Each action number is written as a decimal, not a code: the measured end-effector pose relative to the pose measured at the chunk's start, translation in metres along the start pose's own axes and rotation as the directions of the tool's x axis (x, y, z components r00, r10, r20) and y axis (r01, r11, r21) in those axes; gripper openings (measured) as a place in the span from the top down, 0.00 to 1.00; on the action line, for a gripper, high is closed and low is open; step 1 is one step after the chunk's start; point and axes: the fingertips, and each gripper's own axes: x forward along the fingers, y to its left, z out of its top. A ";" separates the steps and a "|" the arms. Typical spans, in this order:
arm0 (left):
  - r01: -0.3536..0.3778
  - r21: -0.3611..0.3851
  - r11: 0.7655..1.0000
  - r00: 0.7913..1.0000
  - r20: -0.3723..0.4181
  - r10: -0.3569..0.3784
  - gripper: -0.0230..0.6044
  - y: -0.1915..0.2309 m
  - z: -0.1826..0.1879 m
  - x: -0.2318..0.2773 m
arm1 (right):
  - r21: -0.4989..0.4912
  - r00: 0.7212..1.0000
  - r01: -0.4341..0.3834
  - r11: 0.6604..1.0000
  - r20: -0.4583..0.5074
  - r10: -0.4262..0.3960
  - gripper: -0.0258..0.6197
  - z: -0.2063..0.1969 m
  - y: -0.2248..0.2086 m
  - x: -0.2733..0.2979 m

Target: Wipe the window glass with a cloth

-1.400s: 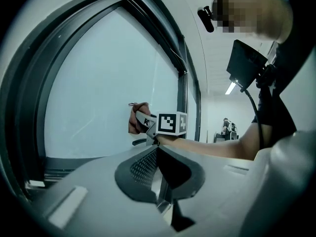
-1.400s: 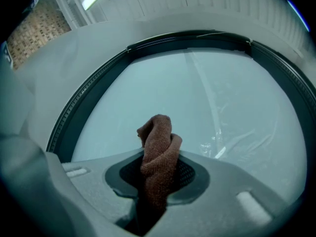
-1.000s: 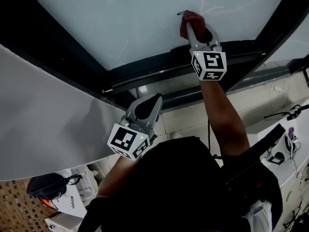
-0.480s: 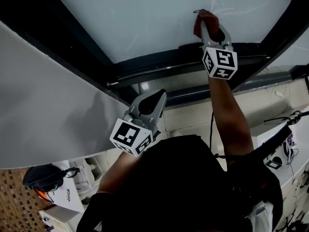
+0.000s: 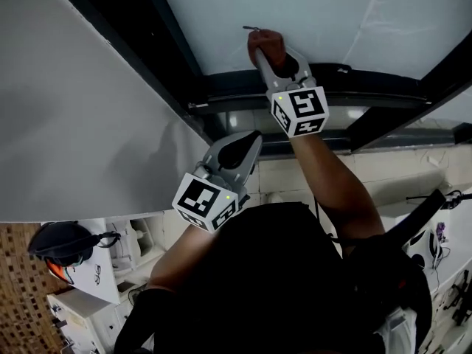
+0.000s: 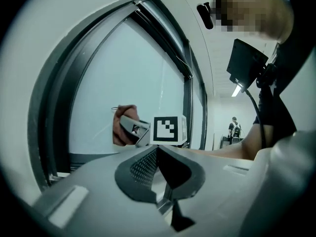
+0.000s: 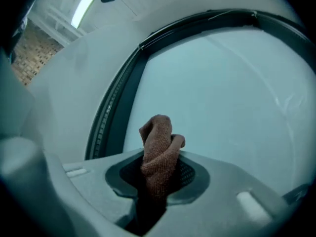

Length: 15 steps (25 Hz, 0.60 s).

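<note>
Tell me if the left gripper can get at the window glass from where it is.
Probably yes. The left gripper hangs back from the glass with open air between; only the right gripper, shut on the cloth, occupies one spot there.

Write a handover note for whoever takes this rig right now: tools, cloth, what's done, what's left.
Right tool shut on the cloth, up at the window glass just above the bottom frame rail; cloth seems to touch the glass.
Left tool shut, empty, held low, off the glass.
Done: wiped area can't be told.
Left: wipe the rest of the glass.
</note>
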 end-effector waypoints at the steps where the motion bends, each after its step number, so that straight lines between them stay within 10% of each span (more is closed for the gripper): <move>1: -0.017 0.000 1.000 1.000 0.001 0.017 0.94 0.005 0.001 -0.006 | 0.011 0.999 -0.036 0.999 -0.024 0.036 0.83 -0.011 0.020 0.010; 15: -0.139 -0.018 0.990 0.990 0.009 0.139 0.94 0.033 0.002 -0.053 | -0.043 0.974 -0.150 0.988 -0.176 0.141 0.83 -0.071 0.109 0.085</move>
